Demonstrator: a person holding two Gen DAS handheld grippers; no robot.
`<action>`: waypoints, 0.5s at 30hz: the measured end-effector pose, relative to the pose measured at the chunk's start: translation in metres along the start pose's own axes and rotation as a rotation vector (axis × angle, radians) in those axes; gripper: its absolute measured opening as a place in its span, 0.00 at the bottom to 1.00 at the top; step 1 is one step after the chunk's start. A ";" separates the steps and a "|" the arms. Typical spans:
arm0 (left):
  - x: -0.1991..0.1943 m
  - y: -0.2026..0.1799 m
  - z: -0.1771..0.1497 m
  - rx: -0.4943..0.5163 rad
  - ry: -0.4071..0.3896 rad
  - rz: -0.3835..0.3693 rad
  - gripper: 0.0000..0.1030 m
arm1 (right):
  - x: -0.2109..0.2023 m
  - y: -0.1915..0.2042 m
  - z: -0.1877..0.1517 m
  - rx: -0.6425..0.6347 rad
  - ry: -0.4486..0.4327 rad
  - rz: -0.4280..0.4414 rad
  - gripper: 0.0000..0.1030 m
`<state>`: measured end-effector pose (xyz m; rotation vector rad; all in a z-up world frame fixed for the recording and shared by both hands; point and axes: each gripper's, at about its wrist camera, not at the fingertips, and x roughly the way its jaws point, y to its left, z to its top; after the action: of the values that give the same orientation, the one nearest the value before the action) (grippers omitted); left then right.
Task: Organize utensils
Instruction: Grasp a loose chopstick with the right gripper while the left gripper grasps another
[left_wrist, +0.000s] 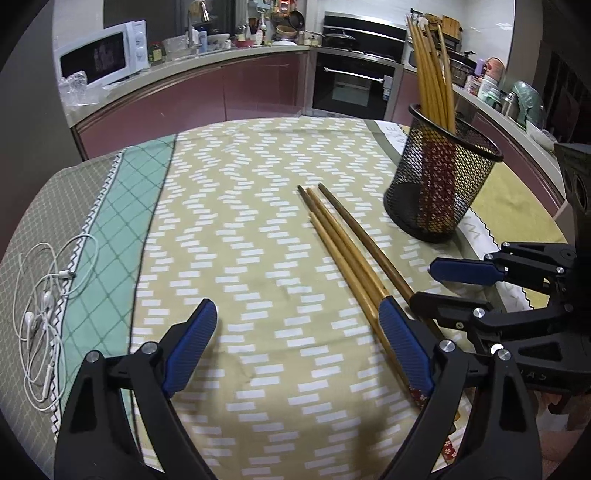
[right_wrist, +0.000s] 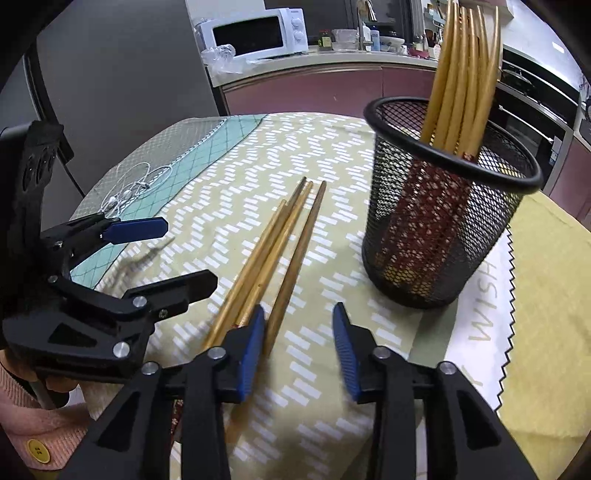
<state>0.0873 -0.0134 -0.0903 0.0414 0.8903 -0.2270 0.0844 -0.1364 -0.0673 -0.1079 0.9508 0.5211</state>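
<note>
Left gripper (left_wrist: 297, 347) hangs wide open, empty, clear of the work. Loose chopsticks (right_wrist: 280, 254) lie bunched on the tablecloth (left_wrist: 258, 229), handles toward the right gripper (right_wrist: 299, 350): half-open, seemingly straddling one, nothing pinched. Mesh holder (right_wrist: 439, 236) stands right, awaiting them.

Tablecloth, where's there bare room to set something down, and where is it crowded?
Free: the wide patch of tablecloth between the earphones at the left edge and the loose chopsticks. Also the far strip behind the chopstick tips. Crowded: the right side, where chopsticks, mesh holder, left gripper and right gripper sit close together.
</note>
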 end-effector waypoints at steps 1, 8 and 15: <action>0.002 -0.001 0.000 0.003 0.006 -0.003 0.86 | 0.000 0.000 0.000 -0.001 0.002 -0.001 0.34; 0.015 -0.001 0.000 0.002 0.047 -0.011 0.85 | -0.001 -0.004 0.000 0.012 0.008 0.004 0.33; 0.020 -0.004 0.004 0.010 0.051 -0.015 0.85 | -0.003 -0.009 0.000 0.033 0.011 0.030 0.33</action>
<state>0.1016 -0.0212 -0.1033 0.0498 0.9401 -0.2449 0.0874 -0.1451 -0.0663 -0.0675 0.9726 0.5326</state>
